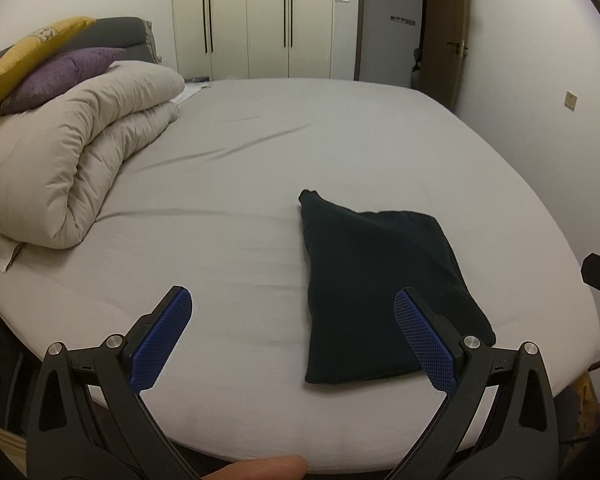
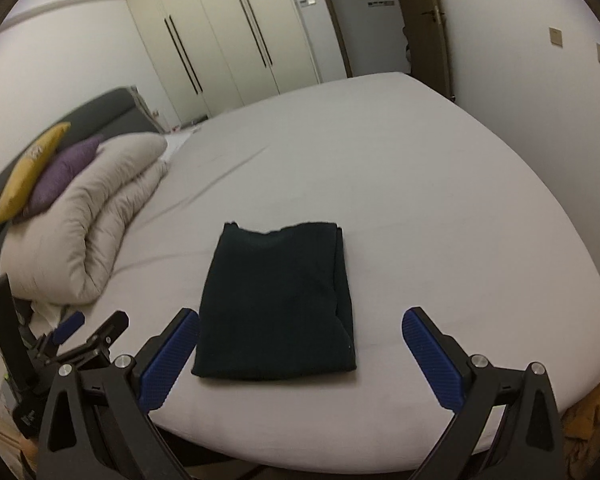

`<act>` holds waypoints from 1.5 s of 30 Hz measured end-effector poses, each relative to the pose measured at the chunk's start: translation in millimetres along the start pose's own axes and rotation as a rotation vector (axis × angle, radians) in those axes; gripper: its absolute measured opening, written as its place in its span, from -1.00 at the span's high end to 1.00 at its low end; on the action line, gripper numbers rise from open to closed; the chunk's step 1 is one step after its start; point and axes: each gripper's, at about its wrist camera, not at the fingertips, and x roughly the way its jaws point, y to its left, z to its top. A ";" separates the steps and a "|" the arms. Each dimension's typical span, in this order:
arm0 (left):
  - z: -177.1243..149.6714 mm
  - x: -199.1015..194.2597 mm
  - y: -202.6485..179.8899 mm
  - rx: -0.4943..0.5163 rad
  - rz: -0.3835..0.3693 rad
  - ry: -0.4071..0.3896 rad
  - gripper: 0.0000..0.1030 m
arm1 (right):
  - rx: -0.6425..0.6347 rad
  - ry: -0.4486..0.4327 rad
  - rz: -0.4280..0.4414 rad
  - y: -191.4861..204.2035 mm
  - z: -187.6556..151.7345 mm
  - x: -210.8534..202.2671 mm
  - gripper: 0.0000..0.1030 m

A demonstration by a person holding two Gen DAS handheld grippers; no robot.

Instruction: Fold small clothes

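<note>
A pale wardrobe (image 1: 252, 20) fills the wall beyond my grey-sheeted bed (image 1: 240, 168). A rolled beige duvet (image 1: 80, 152) lies at its left carrying a purple cushion (image 1: 60, 76) and a yellow cushion (image 1: 28, 56). The folded dark garment (image 2: 276, 304) rests flat near the bed's front edge. My left tool (image 1: 292, 300) and right tool (image 2: 300, 320) both gape, empty.

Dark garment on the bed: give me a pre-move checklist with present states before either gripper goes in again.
1. Left gripper open and empty: ok.
2. Right gripper open and empty: ok.
3. Dark garment lies folded in a compact rectangle: ok.
4. Garment free of both grippers: ok.
5. Folded duvet lies apart from the garment: ok.
6. Far edge even: not ok, its left corner pokes out.
</note>
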 end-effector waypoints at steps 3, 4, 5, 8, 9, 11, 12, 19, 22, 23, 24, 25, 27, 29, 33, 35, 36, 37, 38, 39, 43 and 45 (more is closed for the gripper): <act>-2.1 3.7 -1.9 -0.001 0.001 0.014 -1.00 | -0.015 0.003 -0.005 5.4 -0.5 0.2 -1.00; -3.1 4.9 -2.8 -0.002 -0.001 0.019 -1.00 | -0.018 0.007 -0.006 6.5 0.0 2.0 -1.00; -4.4 6.8 -4.0 -0.002 -0.001 0.024 -1.00 | -0.023 0.014 -0.008 5.9 -0.6 0.9 -1.00; -8.7 11.1 -7.1 -0.004 -0.004 0.042 -1.00 | -0.031 0.037 -0.010 7.7 -1.7 6.0 -1.00; -9.5 12.4 -7.6 -0.005 -0.007 0.046 -1.00 | -0.033 0.046 -0.010 8.4 -3.0 7.5 -1.00; -11.2 14.7 -9.4 -0.003 -0.009 0.052 -1.00 | -0.037 0.055 -0.010 8.8 -3.9 8.7 -1.00; -11.7 15.4 -9.8 -0.003 -0.009 0.053 -1.00 | -0.041 0.059 -0.013 9.3 -5.3 9.7 -1.00; -13.1 21.7 -8.4 -0.015 -0.019 0.066 -1.00 | -0.052 0.074 -0.026 11.2 -6.1 14.3 -1.00; -14.5 23.9 -8.8 -0.014 -0.021 0.070 -1.00 | -0.061 0.079 -0.031 13.6 -7.7 16.2 -1.00; -14.9 24.4 -9.2 -0.013 -0.022 0.071 -1.00 | -0.063 0.081 -0.030 14.2 -8.5 16.9 -1.00; -15.4 25.1 -9.7 -0.011 -0.022 0.072 -1.00 | -0.064 0.084 -0.030 14.7 -9.2 17.6 -1.00; -16.0 25.4 -10.1 -0.011 -0.022 0.072 -1.00 | -0.065 0.087 -0.030 15.1 -9.7 18.5 -1.00; -16.7 26.2 -10.3 -0.012 -0.023 0.073 -1.00 | -0.066 0.091 -0.029 15.9 -10.3 20.0 -1.00; -17.0 27.4 -10.2 -0.012 -0.022 0.075 -1.00 | -0.068 0.093 -0.026 17.1 -10.8 20.9 -1.00; -17.8 28.7 -9.9 -0.014 -0.023 0.077 -1.00 | -0.072 0.097 -0.027 19.3 -11.7 22.8 -1.00; -18.4 29.5 -9.4 -0.014 -0.023 0.078 -1.00 | -0.071 0.099 -0.027 19.7 -12.7 23.7 -1.00; -18.7 30.0 -9.3 -0.015 -0.023 0.079 -1.00 | -0.071 0.101 -0.026 20.1 -13.0 24.3 -1.00; -18.9 29.8 -9.0 -0.015 -0.023 0.079 -1.00 | -0.071 0.102 -0.027 20.3 -13.5 24.7 -1.00; -19.2 30.0 -8.9 -0.015 -0.023 0.080 -1.00 | -0.071 0.102 -0.027 20.3 -13.8 25.1 -1.00; -19.2 30.0 -8.9 -0.015 -0.023 0.080 -1.00 | -0.071 0.103 -0.026 20.4 -13.9 25.2 -1.00; -20.4 30.5 -9.0 -0.015 -0.024 0.081 -1.00 | -0.070 0.102 -0.025 20.9 -14.8 25.9 -1.00; -20.6 30.8 -9.0 -0.015 -0.025 0.081 -1.00 | -0.068 0.102 -0.024 20.7 -15.4 26.7 -1.00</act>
